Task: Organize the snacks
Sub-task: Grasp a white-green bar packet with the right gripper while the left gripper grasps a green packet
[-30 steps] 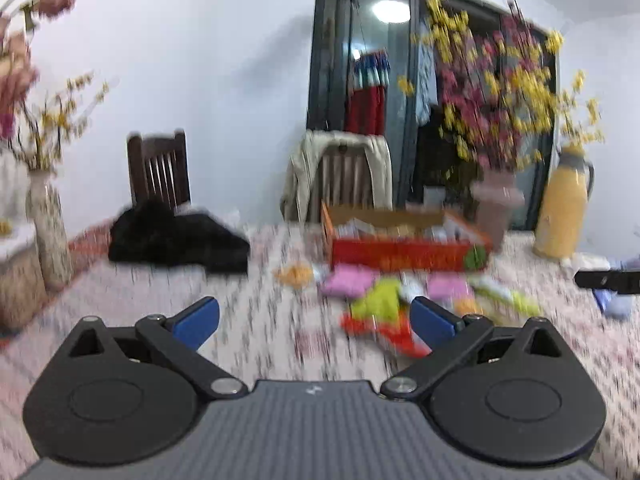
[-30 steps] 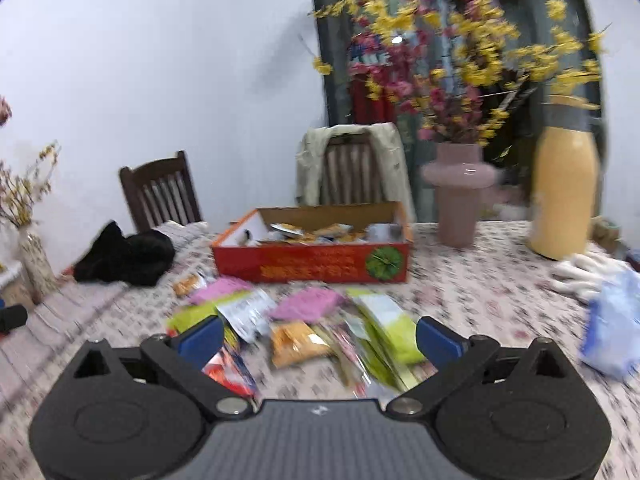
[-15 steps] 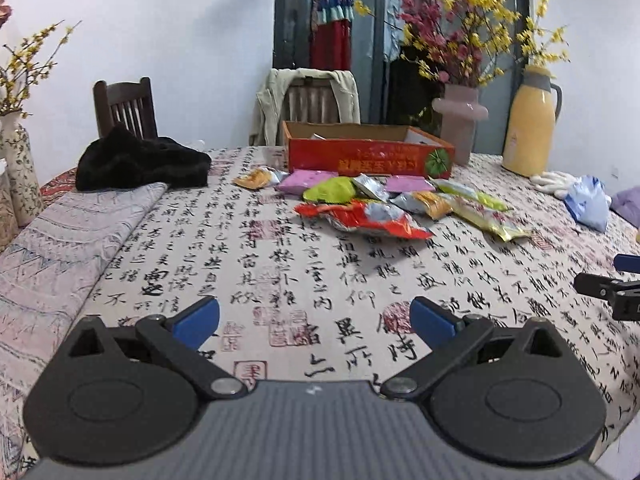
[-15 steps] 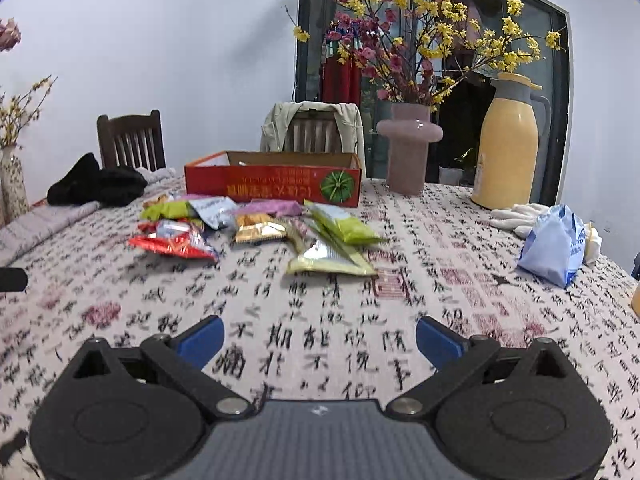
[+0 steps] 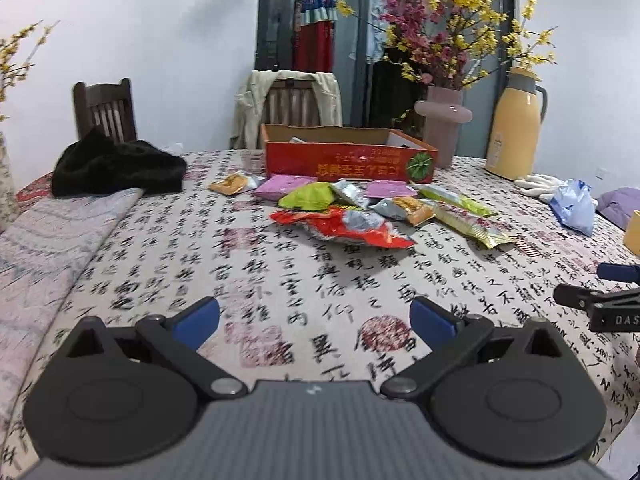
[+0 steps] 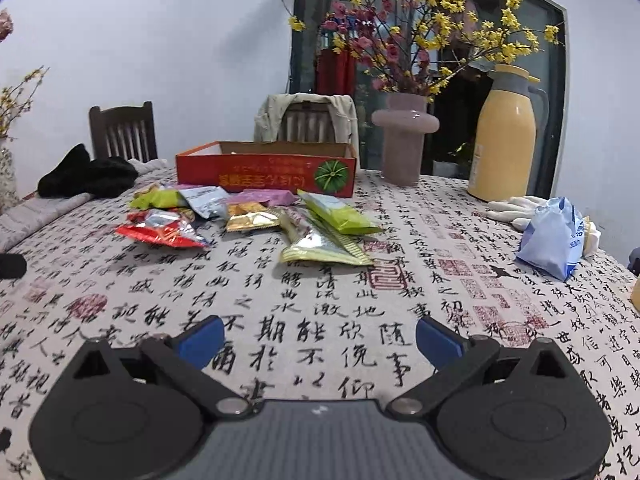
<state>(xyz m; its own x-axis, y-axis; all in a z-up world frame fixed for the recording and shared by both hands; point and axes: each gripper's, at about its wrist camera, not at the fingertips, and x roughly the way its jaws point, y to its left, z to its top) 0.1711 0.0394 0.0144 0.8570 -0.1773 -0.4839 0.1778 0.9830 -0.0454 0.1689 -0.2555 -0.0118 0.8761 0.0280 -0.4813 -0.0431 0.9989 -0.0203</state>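
Observation:
Several snack packets lie scattered on the calligraphy tablecloth in front of a red cardboard box (image 5: 348,160) (image 6: 266,172). Nearest among them are a red packet (image 5: 344,228) (image 6: 160,234), a green packet (image 5: 308,196) (image 6: 340,214) and a long yellow-green one (image 6: 324,246). My left gripper (image 5: 314,318) is open and empty, low over the cloth well short of the snacks. My right gripper (image 6: 318,338) is also open and empty, likewise short of the packets. Its tip shows at the right edge of the left wrist view.
Behind the box stand a pink vase (image 6: 404,140) of flowering branches and a yellow thermos (image 6: 506,136). White gloves (image 6: 516,208) and a blue bag (image 6: 554,240) lie at the right. Black cloth (image 5: 116,168) lies at the left, with chairs beyond the table.
Both grippers dropped and pulled back from the snacks a second ago, and have since crept slightly forward. Both have stayed open.

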